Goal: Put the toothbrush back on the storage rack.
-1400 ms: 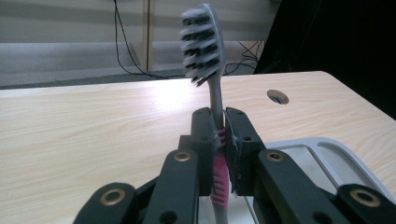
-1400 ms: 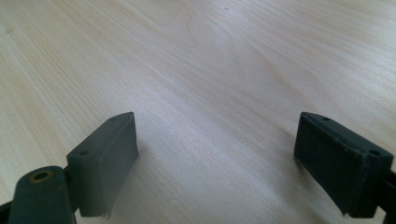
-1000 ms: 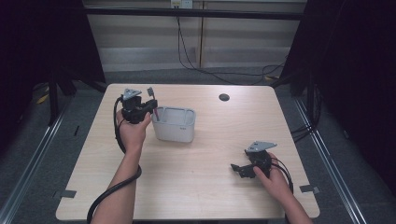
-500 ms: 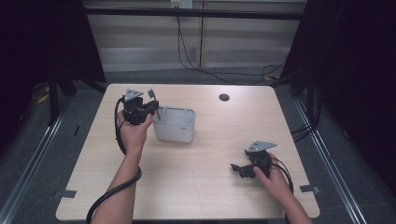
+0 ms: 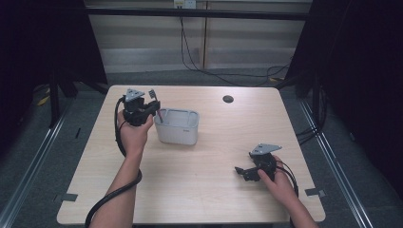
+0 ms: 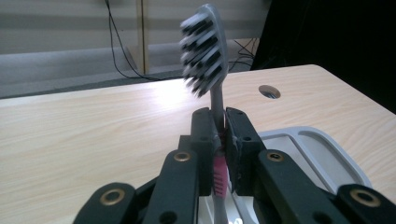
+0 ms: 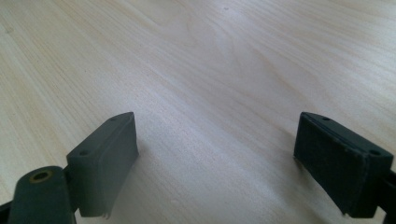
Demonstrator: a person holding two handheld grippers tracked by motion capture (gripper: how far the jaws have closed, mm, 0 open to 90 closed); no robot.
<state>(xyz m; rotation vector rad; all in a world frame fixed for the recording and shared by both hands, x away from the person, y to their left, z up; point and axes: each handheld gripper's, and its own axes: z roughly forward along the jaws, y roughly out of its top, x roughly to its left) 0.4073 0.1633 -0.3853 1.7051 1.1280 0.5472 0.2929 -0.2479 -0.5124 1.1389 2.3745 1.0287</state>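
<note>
My left gripper (image 5: 153,108) is shut on a grey toothbrush (image 6: 208,56), bristle head up, with a pink grip on its handle (image 6: 219,175) between the jaws. It is held at the left rim of a grey rectangular bin (image 5: 178,126) on the table's middle left. In the high view the brush head (image 5: 152,94) sticks up above the gripper. My right gripper (image 5: 241,171) rests low over bare wood at the front right, jaws wide open with nothing between them (image 7: 217,158).
The light wooden table (image 5: 214,190) has a round cable hole (image 5: 228,99) near its far edge. Cables hang along the wall behind. Dark floor and metal rails flank the table on both sides.
The left gripper with the toothbrush has barely shifted at the bin's left rim. The right gripper has stayed in place.
</note>
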